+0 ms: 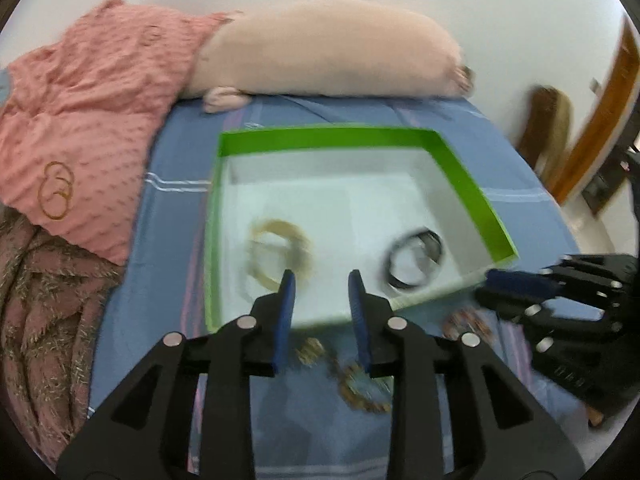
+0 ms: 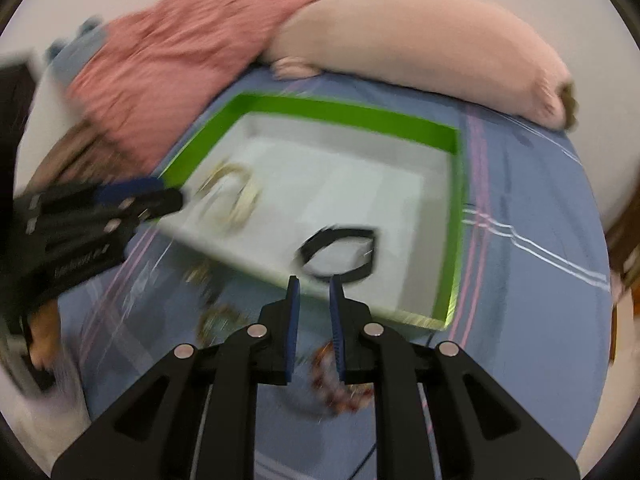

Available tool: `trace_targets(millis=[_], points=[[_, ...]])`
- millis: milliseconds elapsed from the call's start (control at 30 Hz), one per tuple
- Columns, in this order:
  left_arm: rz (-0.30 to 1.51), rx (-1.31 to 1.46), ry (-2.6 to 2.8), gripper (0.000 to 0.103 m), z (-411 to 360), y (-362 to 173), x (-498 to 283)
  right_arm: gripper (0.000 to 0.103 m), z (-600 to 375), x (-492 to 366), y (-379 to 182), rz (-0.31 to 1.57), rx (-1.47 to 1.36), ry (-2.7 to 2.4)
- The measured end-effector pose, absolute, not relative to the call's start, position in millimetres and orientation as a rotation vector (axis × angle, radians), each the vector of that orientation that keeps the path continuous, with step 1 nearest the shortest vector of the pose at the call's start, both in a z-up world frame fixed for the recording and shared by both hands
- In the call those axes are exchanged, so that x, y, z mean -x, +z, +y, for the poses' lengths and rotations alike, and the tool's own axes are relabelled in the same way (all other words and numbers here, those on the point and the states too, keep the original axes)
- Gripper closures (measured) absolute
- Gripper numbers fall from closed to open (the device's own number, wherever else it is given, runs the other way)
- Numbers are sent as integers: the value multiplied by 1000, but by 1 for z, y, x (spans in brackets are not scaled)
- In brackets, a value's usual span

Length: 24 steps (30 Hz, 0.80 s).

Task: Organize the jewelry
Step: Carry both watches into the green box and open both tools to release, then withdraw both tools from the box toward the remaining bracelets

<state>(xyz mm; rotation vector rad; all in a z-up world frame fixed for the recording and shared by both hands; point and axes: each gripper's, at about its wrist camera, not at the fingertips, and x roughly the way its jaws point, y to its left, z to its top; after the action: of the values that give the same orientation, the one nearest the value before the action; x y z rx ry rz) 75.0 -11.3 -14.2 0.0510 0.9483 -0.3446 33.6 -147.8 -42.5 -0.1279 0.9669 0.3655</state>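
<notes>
On the bed [image 1: 168, 248], a pink blanket [image 1: 92, 120] carries thin gold bangles [image 1: 56, 196]. Right of it a green-walled box [image 1: 460, 176] holds a pile of gold bangles [image 1: 280, 252] at left and dark bangles [image 1: 416, 264] at right. The left hand-held gripper [image 1: 322, 280] hangs over the box's near edge, jaws parted, pinching nothing. More jewelry [image 1: 360, 388] lies on the sheet beneath. The right hand-held gripper [image 2: 314, 284] is narrowly parted and empty too.

Green-rimmed box [image 1: 460, 168] looks like smooth card; blue bedsheet [image 1: 176, 208] soft woven cloth (pink blanket [image 1: 80, 92] nubbly).
</notes>
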Motion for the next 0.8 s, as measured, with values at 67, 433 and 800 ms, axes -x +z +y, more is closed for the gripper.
trace_targets(millis=[67, 433, 800], points=[[1001, -62, -404, 73, -16, -20, -73, 88, -139, -26, -49, 1000, 152, 425], [1169, -90, -405, 67, -27, -60, -83, 88, -153, -61, -89, 1092, 81, 327], [1151, -99, -254, 65, -27, -78, -93, 60, -184, -74, -82, 1020, 61, 145]])
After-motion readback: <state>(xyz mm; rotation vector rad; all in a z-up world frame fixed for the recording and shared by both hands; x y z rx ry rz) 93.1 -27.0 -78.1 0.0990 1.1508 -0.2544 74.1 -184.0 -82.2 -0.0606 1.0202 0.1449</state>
